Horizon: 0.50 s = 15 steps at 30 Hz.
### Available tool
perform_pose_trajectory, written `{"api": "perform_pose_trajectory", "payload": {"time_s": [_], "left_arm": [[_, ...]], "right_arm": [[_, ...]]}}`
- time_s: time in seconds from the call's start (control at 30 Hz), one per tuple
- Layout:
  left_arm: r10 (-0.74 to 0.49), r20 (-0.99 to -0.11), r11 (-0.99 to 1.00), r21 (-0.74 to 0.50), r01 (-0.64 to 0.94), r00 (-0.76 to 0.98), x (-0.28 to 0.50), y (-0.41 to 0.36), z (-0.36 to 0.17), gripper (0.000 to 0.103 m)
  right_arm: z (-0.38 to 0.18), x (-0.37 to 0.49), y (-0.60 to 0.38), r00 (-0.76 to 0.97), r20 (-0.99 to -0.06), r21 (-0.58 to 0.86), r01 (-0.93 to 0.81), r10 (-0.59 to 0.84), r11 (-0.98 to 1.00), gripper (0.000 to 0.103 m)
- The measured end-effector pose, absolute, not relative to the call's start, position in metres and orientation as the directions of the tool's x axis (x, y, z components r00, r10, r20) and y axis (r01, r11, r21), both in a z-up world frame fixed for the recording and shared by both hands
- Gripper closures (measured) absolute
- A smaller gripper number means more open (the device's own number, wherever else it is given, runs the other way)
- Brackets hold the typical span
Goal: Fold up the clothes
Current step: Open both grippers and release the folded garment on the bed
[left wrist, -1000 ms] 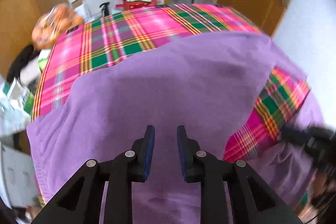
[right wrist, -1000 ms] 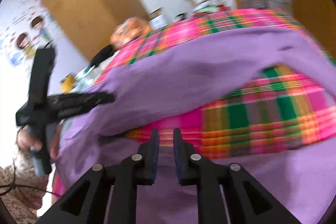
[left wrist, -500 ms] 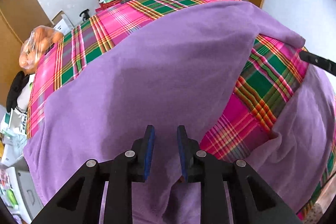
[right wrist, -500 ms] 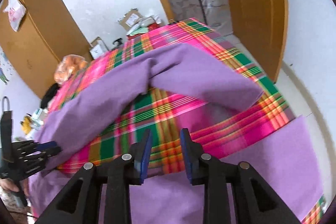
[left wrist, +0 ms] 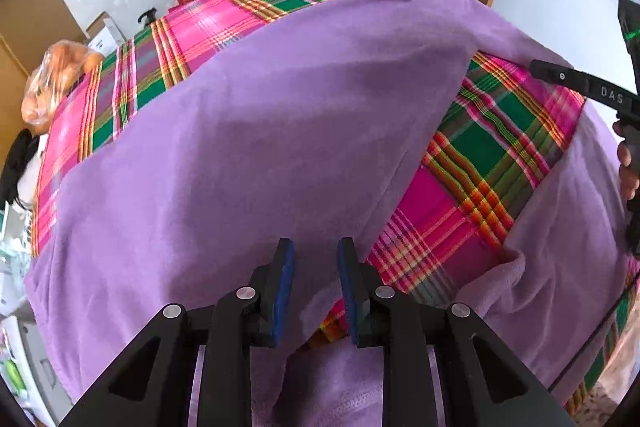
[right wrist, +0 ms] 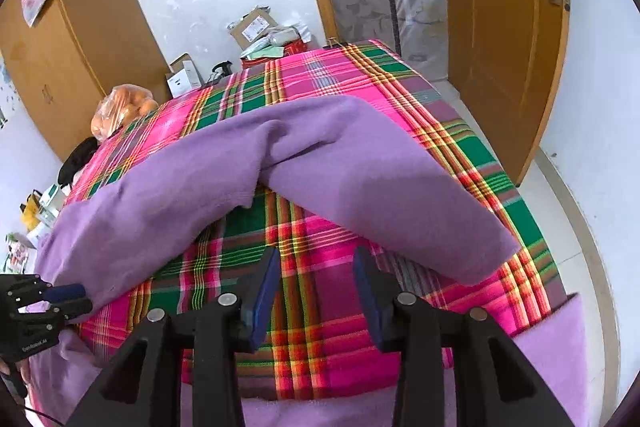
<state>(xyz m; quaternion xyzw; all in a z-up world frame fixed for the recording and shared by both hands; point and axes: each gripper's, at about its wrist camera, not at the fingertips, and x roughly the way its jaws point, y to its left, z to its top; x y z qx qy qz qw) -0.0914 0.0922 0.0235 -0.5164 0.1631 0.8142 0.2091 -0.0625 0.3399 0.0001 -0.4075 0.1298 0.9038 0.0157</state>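
Garment: we saw one purple garment [left wrist: 248, 155] of soft, fleecy cloth, plain, with no print.
Place: it lay spread on a pink, green and orange plaid bed cover [right wrist: 320, 307], taking up most of the near half.
Pose: we found it partly folded; one broad panel lay flat on the left, and a long flap [right wrist: 380, 187] ran from it slantwise to the right, ending in a blunt corner near the bed's right edge.
Gap: plaid showed in a wedge between the flap and the garment's near strip [right wrist: 552, 347], which hung over the near edge.
Surface: we noted shallow creases, otherwise smooth.
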Motion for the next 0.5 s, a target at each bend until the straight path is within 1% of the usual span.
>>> {"api": "perform_pose_trajectory", "payload": {"time_s": [0.13, 0.2, 0.27, 0.37, 0.5], "left_arm": [[0.171, -0.907, -0.862, 0.051, -0.505, -0.384, -0.093, 0.095, 0.023, 0.076], [0.171, -0.903, -0.865, 0.055, -0.499, -0.395, -0.092, 0.094, 0.024, 0.072], [0.172, -0.9, -0.871, 0.051, -0.488, -0.4, -0.094, 0.09, 0.023, 0.062], [0.191, -0.899, -0.882, 0.019, -0.471, -0.393, -0.096, 0.084, 0.022, 0.06], [0.212, -0.896, -0.89, -0.011, -0.457, -0.39, -0.101, 0.081, 0.021, 0.06]], "right_arm": [[-0.001, -0.075, 0.333, -0.668, -0.719, 0.316, -0.065, -0.194, -0.946, 0.061], [-0.002, -0.084, 0.331, -0.666, -0.709, 0.352, -0.052, -0.23, -0.935, 0.061], [-0.003, -0.09, 0.332, -0.663, -0.719, 0.335, -0.069, -0.208, -0.94, 0.061], [-0.006, -0.1, 0.334, -0.656, -0.733, 0.315, -0.093, -0.18, -0.945, 0.061], [-0.016, -0.107, 0.34, -0.641, -0.737, 0.363, -0.109, -0.214, -0.925, 0.061]]}}
